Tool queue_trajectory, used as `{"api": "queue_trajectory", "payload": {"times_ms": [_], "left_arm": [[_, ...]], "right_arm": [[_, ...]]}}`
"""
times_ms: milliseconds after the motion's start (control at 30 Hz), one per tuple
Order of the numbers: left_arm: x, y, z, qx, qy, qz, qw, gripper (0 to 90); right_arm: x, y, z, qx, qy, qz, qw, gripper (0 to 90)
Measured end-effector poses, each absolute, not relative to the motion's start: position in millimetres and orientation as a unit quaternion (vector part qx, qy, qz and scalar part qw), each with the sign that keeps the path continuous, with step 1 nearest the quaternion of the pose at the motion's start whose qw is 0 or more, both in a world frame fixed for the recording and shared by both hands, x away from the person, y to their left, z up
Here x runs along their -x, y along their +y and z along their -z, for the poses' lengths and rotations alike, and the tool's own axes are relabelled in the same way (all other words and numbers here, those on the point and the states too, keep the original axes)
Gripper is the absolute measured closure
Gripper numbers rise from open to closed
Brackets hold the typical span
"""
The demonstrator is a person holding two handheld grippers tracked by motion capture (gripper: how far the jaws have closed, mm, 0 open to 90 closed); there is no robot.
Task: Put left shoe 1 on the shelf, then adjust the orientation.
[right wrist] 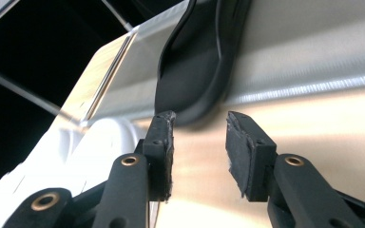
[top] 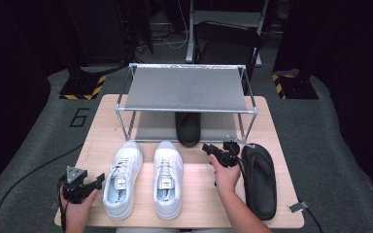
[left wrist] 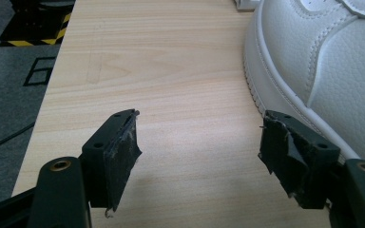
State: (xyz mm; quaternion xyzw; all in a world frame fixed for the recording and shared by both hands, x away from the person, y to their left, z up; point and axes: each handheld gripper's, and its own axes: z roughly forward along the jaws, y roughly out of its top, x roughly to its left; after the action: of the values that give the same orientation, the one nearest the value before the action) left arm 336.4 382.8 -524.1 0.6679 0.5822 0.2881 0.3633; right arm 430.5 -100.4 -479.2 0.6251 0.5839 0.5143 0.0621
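Two white sneakers (top: 123, 178) (top: 168, 178) stand side by side on the wooden table (top: 199, 194). One black slipper (top: 188, 128) lies on the lower shelf of a metal rack (top: 187, 89), and a second black slipper (top: 260, 179) lies on the table at the right. My right gripper (top: 219, 146) hovers between that shelf slipper and the table slipper, jaws open and empty. In the right gripper view the gripper (right wrist: 200, 128) points at the shelf slipper's (right wrist: 195, 61) near end. My left gripper (top: 93, 183) rests near the table's front left, open (left wrist: 199, 128), beside the left sneaker (left wrist: 323, 61).
The rack's top shelf is bare grey mesh. Grey floor with yellow-black hazard markings (top: 83, 90) surrounds the table. A cable (top: 24, 179) trails off the left gripper over the floor. A small clip (top: 297, 207) sits at the table's right front corner.
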Motion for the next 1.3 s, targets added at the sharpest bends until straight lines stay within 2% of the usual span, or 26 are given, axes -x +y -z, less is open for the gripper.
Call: {"api": "queue_trajectory", "payload": {"times_ms": [100, 367, 633, 933, 1300], "left_arm": [[-337, 382, 525, -0.662, 0.584, -0.291, 0.369, 28.7], [-337, 381, 524, -0.667, 0.583, -0.288, 0.364, 28.7], [-337, 380, 524, -0.666, 0.584, -0.288, 0.364, 29.5], [-337, 380, 524, -0.668, 0.582, -0.288, 0.363, 29.5], [-337, 379, 525, -0.665, 0.582, -0.292, 0.366, 29.5]], "right_arm": [[-409, -109, 481, -0.611, 0.596, -0.516, 0.068, 61.6], [-356, -142, 483, -0.600, 0.604, -0.509, 0.125, 61.7], [-325, -175, 490, -0.629, 0.587, -0.494, 0.124, 62.3], [-311, -202, 486, -0.642, 0.580, -0.468, 0.178, 61.5], [-321, -207, 494, -0.644, 0.598, -0.438, 0.187, 58.5]]}}
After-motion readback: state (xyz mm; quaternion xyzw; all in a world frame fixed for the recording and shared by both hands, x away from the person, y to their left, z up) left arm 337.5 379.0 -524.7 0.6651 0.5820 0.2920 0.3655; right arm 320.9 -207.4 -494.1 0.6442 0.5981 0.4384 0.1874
